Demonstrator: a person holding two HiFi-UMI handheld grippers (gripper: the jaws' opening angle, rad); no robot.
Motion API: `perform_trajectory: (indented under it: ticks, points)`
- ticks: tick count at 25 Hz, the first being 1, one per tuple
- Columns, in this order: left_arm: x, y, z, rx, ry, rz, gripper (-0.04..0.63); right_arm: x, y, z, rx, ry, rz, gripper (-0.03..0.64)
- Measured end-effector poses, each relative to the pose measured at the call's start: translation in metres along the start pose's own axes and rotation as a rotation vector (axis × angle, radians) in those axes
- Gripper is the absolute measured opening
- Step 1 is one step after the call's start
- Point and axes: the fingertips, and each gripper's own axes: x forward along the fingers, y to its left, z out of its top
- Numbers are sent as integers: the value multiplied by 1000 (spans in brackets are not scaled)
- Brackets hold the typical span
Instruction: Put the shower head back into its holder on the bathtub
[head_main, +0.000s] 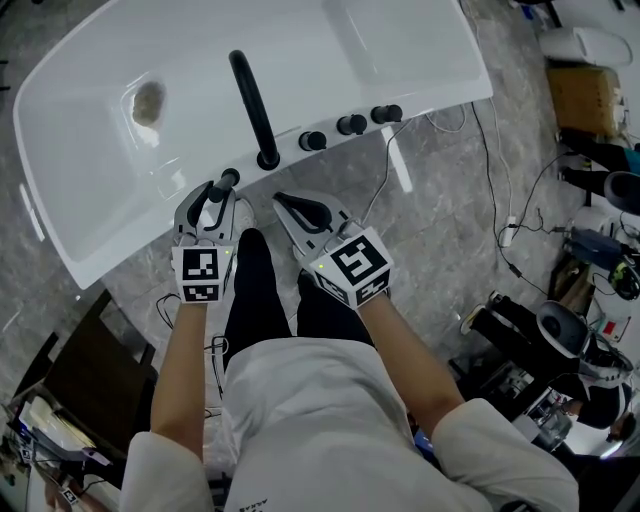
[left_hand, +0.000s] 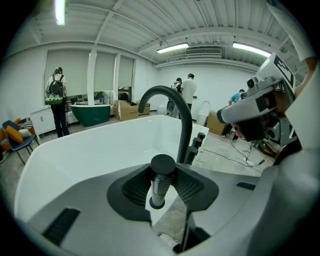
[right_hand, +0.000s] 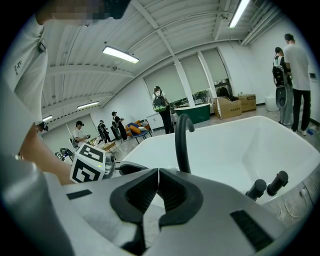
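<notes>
1. My left gripper (head_main: 218, 196) is clamped on the shower head (head_main: 229, 179). In the left gripper view its ribbed black handle (left_hand: 160, 181) stands upright between the two pads, which press on it from either side.
2. The shower head is at the near rim of the white bathtub (head_main: 95, 160), close to the left of the base of the black faucet (head_main: 252, 105). The round flat cap points up and a small collar sits at the bottom end. I cannot tell whether that end is seated in a holder.
3. My right gripper (head_main: 283, 201) is closed with nothing in it. In the right gripper view the jaw tips (right_hand: 158, 172) meet in a thin seam, and the bathtub shows through the gap between the pads behind them.
4. The right gripper hangs just off the tub's edge, above the grey marbled floor (head_main: 440, 230) and beside the left one without touching it.
5. Three black knobs (head_main: 350, 124) sit in a row on the rim, to the right of the faucet base.
6. The faucet curves up and over the basin.
7. Thin cables (head_main: 500, 190) trail across the floor to the right of the bathtub.
</notes>
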Motion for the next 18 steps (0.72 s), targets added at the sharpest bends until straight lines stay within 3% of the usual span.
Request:
perform_trajectory:
  ticks: [10,14,18]
  points:
    - [9,-10,-3,16,33,-15,144,-6,4,5,-19,-10,16,18]
    - [10,-13,-7,3,69,-8,202,-16,2,8,-31,-14,24,18]
    - [-8,-12,0,-3,53,37,213,-28,7,13,-49,-28,37,18]
